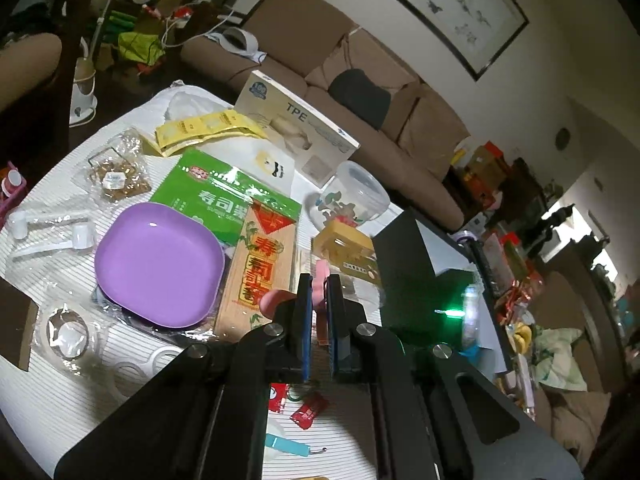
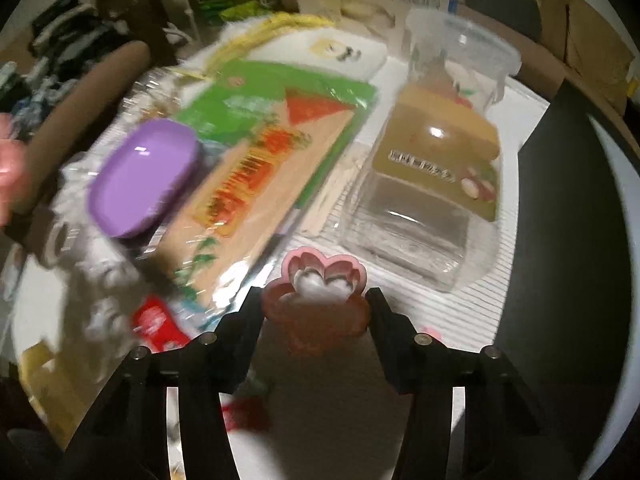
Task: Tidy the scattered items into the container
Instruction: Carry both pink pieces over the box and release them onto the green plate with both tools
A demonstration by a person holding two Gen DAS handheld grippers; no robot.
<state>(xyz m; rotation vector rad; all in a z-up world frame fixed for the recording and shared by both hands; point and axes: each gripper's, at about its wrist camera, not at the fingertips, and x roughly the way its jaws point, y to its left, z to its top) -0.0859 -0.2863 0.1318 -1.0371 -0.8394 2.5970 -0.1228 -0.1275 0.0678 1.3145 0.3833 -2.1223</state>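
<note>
both pairs of fingers frame pink things. left gripper has its blue-padded fingers drawn narrow, nearly together, and a flat pink piece shows in the thin slot between them, so it looks pinched there, with a rounded pink end poking out on the left side. it hangs above the striped white table, just in front of the bamboo sushi mat pack and beside the purple plate.

right gripper stands at a middling width, its black fingers flanking a pink flower-shaped cutter. the cutter sits between the tips, its lower edges right against both fingers; whether they press on it i cannot tell, as this view is blurred. just beyond it lies a clear plastic box with a yellow label, and behind that a clear lidded container. a dark box stands at the right edge.
</note>
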